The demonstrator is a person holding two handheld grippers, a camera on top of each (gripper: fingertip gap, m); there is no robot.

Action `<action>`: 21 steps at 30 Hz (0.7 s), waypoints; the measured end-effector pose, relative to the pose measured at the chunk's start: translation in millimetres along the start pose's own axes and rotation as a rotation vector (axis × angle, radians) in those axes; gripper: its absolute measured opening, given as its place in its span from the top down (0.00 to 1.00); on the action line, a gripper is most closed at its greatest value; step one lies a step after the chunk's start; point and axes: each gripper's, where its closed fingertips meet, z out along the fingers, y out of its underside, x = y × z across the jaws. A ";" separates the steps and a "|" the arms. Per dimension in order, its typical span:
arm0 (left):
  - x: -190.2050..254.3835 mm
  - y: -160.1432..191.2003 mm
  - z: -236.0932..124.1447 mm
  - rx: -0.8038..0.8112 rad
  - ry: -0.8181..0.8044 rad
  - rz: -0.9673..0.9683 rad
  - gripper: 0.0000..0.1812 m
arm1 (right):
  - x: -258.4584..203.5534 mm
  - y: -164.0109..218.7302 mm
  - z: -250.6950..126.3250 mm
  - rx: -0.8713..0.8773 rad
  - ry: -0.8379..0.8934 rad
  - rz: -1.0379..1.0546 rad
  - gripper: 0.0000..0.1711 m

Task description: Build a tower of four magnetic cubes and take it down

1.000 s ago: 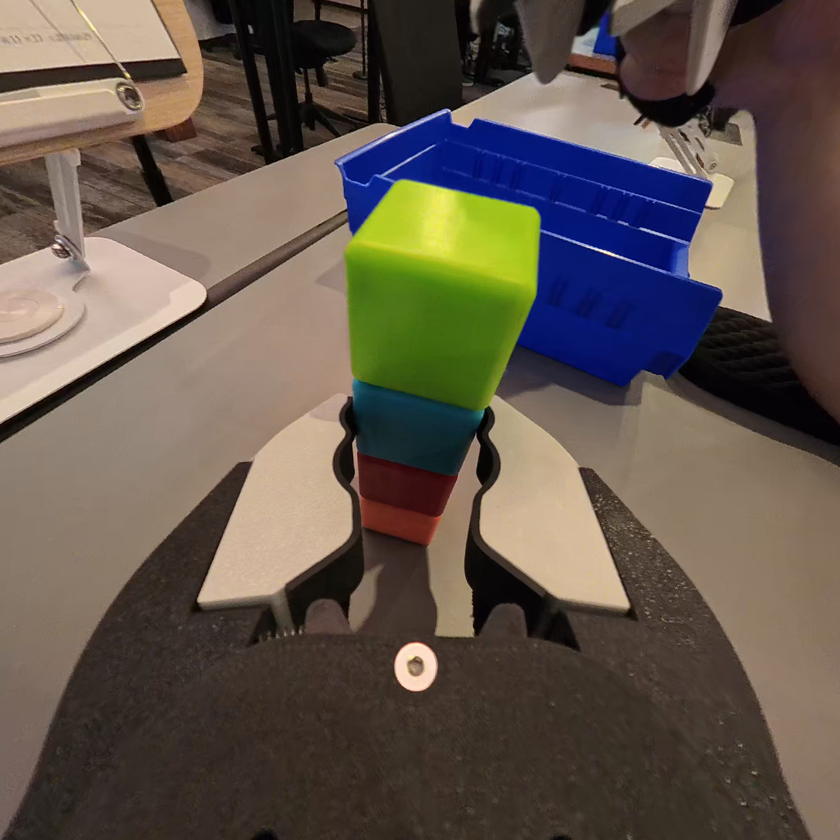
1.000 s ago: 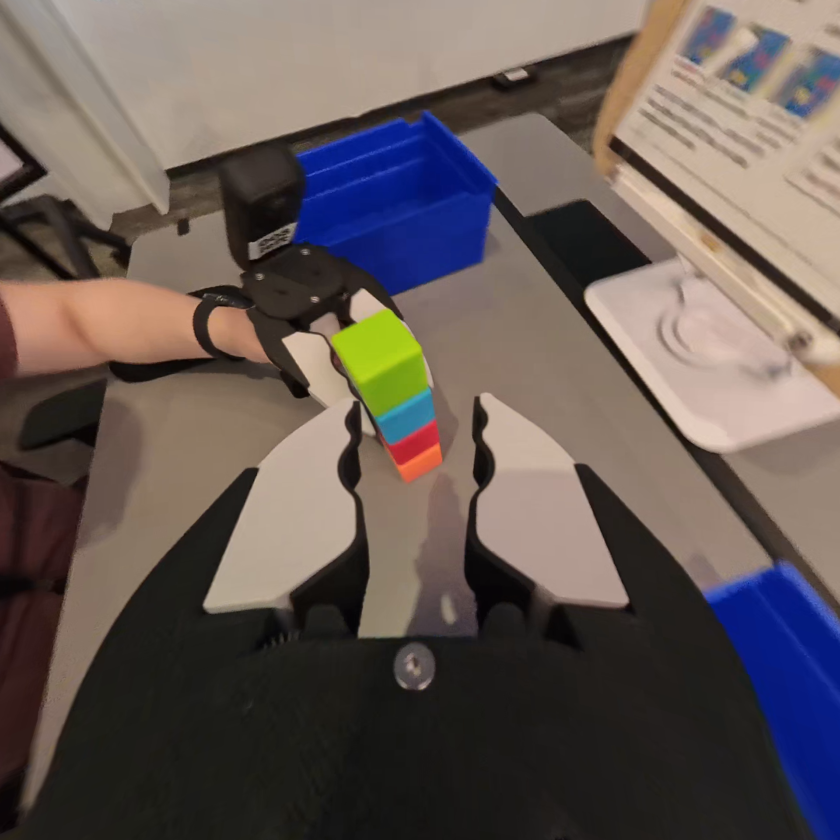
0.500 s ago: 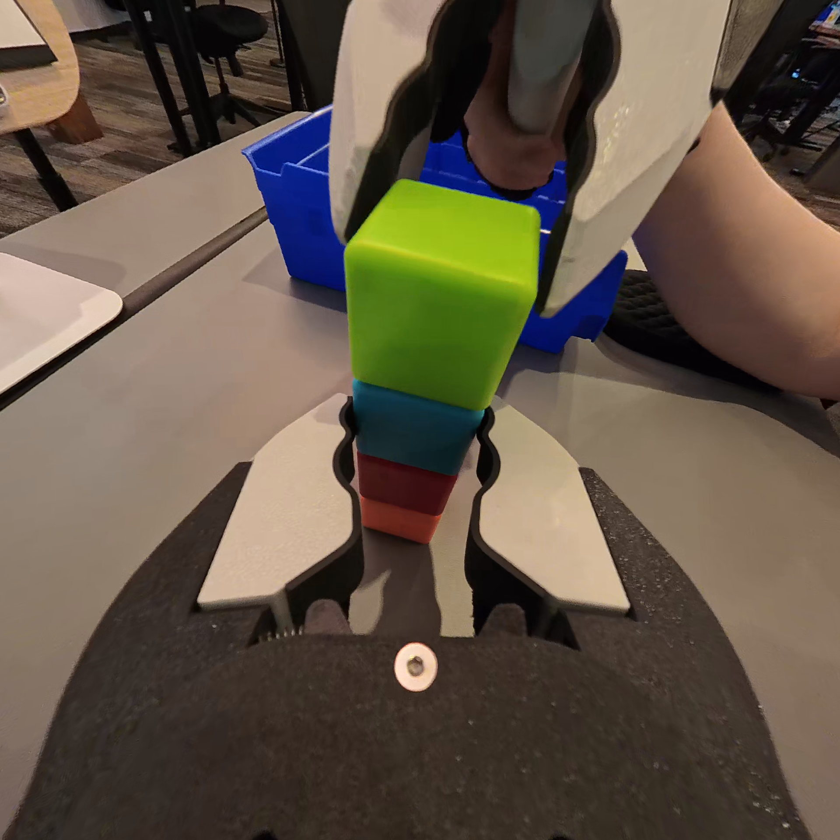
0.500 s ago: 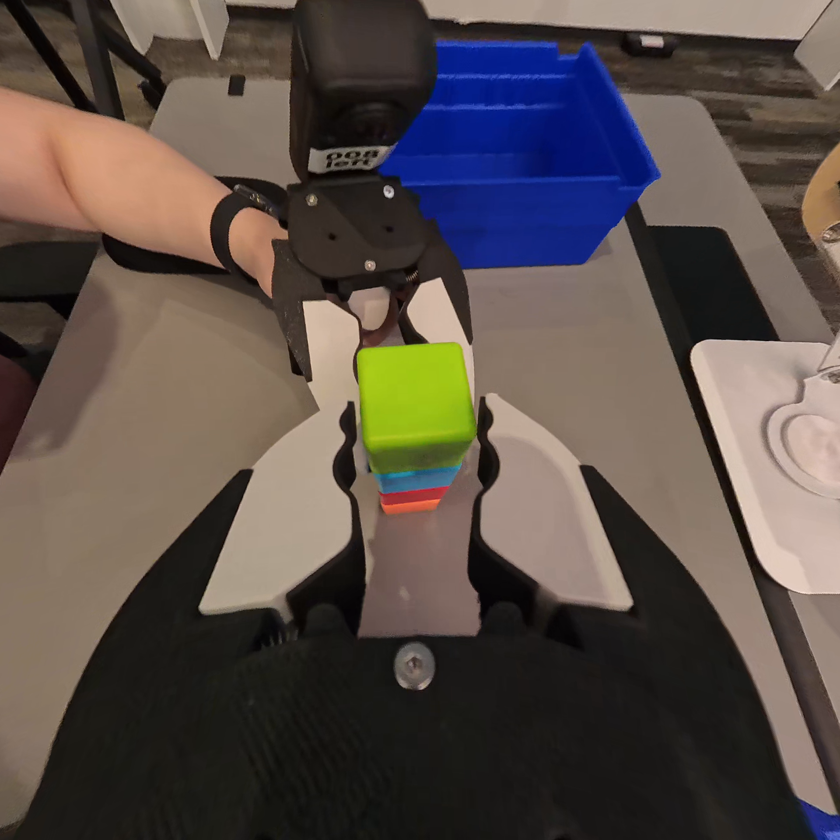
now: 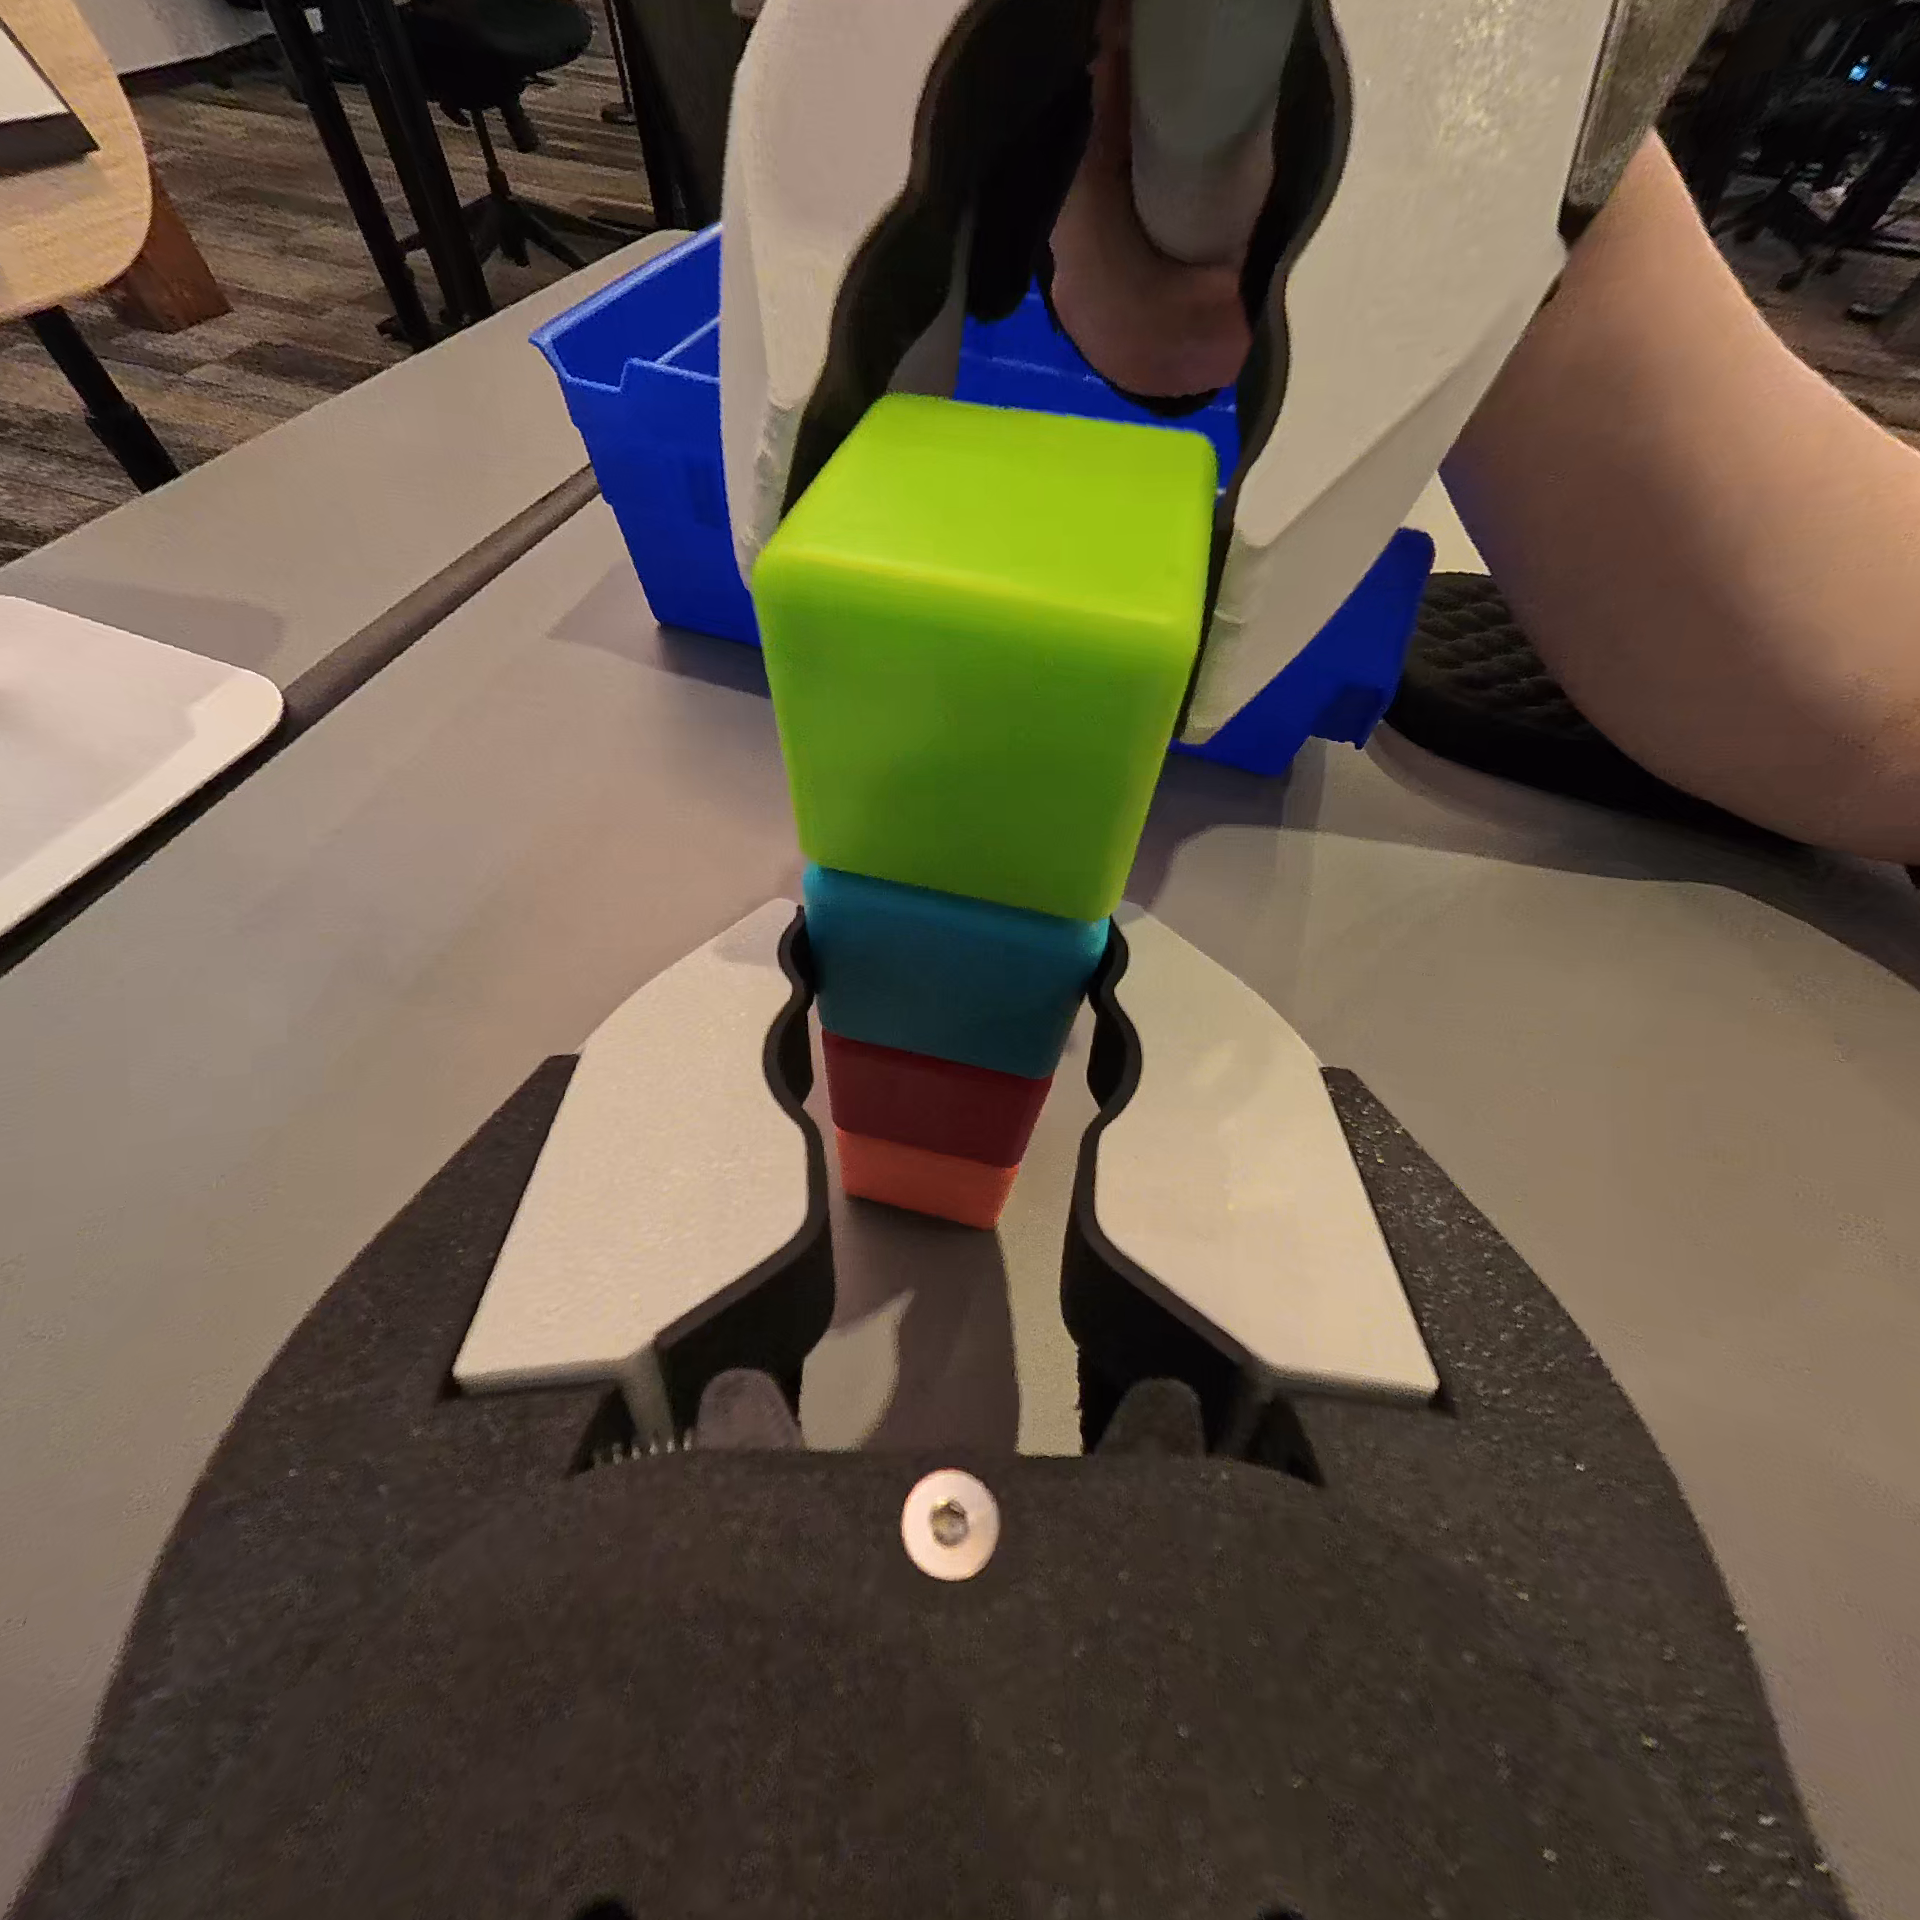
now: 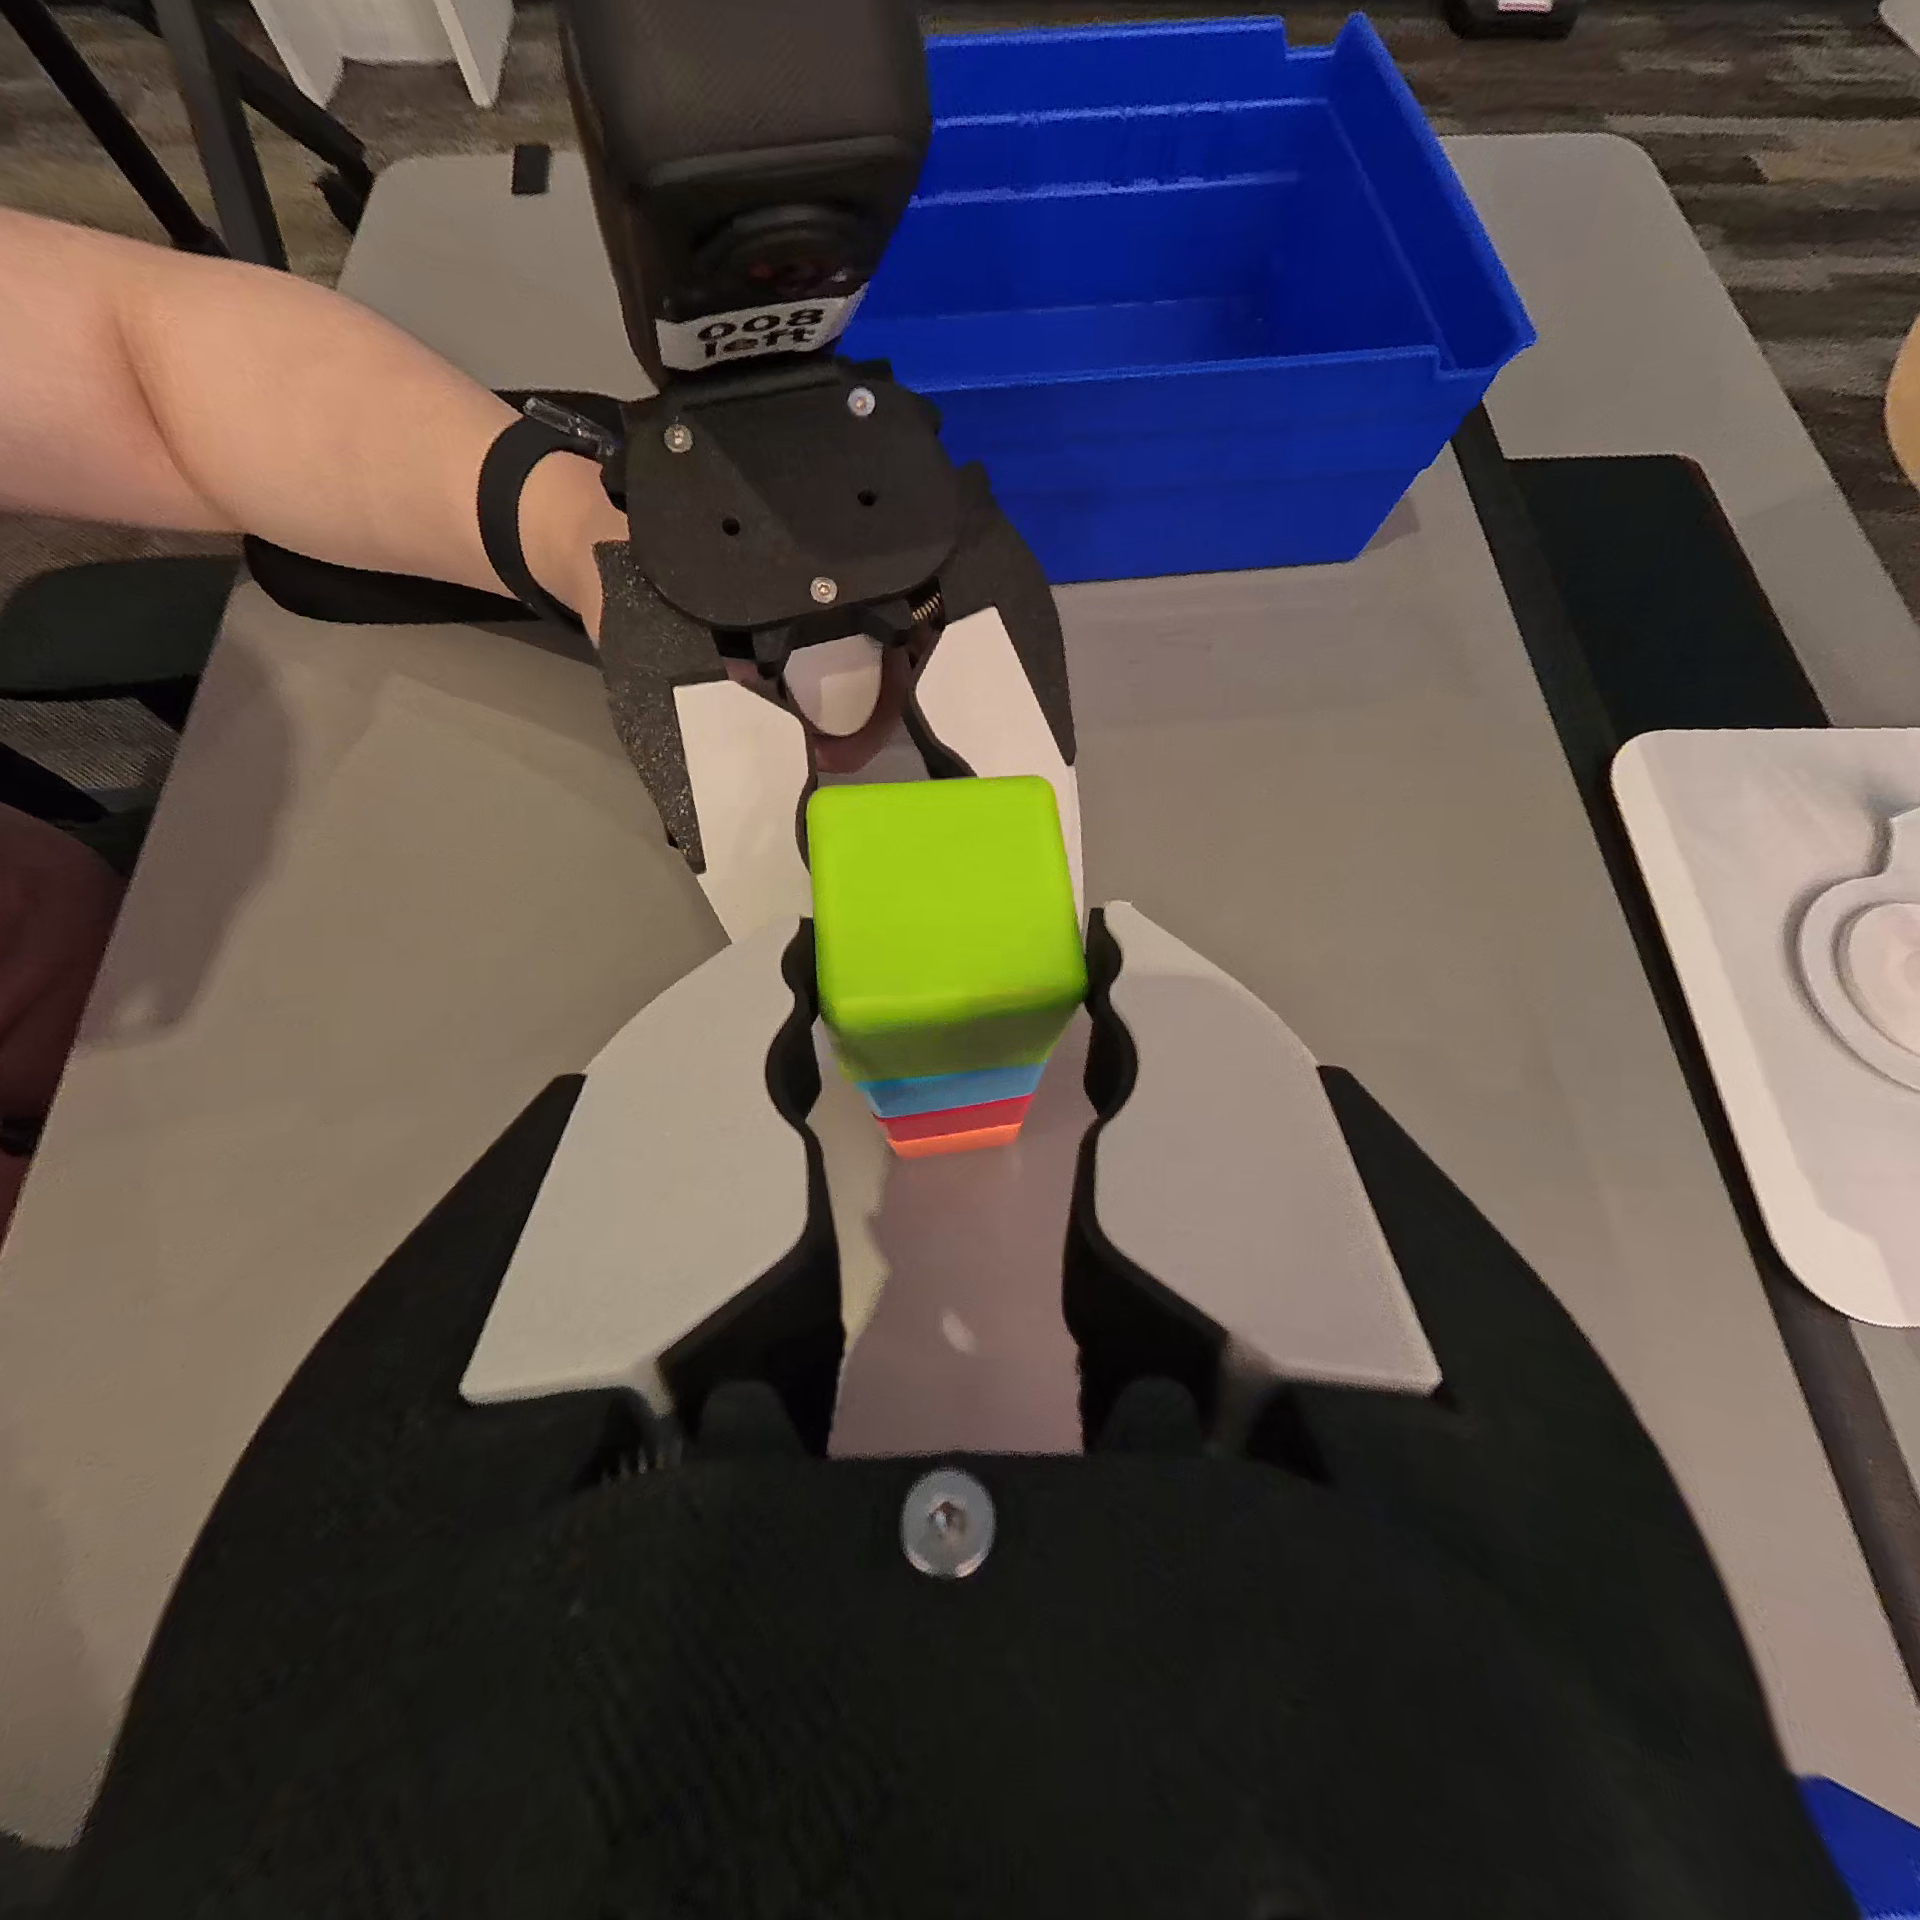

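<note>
- Left wrist view: a tower of four cubes stands upright on a grey table point(image 5: 312, 987). From the bottom up they are an orange cube point(image 5: 925, 1184), a dark red cube point(image 5: 930, 1101), a teal cube point(image 5: 951, 971) and a lime green cube point(image 5: 982, 655).
- The left gripper point(image 5: 951, 961) has its jaws closed narrowly on the teal cube, one fingertip against each side.
- The right gripper point(image 5: 997, 540) comes down from above, its white fingers point(image 5: 1351, 436) flanking the green cube. From here it cannot be told whether they touch it.
- A blue bin point(image 5: 644, 468) sits on the table behind the tower, and a person's forearm point(image 5: 1683, 582) lies at the right.
- Right wrist view: the same tower is seen from above, with the green cube point(image 6: 940, 914) covering most of the cubes beneath.
- The right gripper point(image 6: 948, 971) has its jaws set narrowly at the green cube's sides, apparently in contact, though a firm grip cannot be told.
- The left gripper point(image 6: 831, 582) is on the tower's far side, held in a hand wearing a black wrist strap point(image 6: 509, 509).
- The blue bin point(image 6: 1247, 343) is beyond it, and a white tray point(image 6: 1704, 987) lies at the right.
</note>
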 end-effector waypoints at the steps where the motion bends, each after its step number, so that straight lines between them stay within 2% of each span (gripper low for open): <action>1: 0.2 0.2 0.2 -0.005 -0.005 0.010 0.72 | 0.2 -1.2 -1.2 0.015 -0.011 0.012 0.71; 5: -1.7 0.7 -0.7 -0.004 -0.008 -0.011 0.72 | 7.4 -16.2 -25.7 0.135 -0.003 0.064 0.71; 7: -4.0 0.9 -2.3 0.001 -0.004 -0.032 0.72 | 23.9 -16.7 -58.7 0.157 0.122 0.063 0.71; 9: -5.2 1.2 -2.9 -0.004 -0.011 -0.032 0.72 | 57.1 -4.2 -110.8 0.179 0.357 0.118 0.71; 11: -4.5 1.1 -1.9 -0.008 -0.018 -0.029 0.72 | 104.6 41.8 -170.7 0.132 0.674 0.279 0.71; 13: -4.0 0.9 -0.5 -0.008 -0.028 -0.019 0.72 | 136.7 109.4 -210.8 0.026 0.879 0.497 0.71; 16: -3.9 0.8 -0.1 -0.010 -0.025 -0.023 0.72 | 156.6 184.1 -221.7 -0.071 0.960 0.743 0.71; 21: -4.1 1.3 -0.9 -0.015 -0.030 -0.024 0.72 | 164.9 240.7 -219.2 -0.238 1.065 0.913 0.71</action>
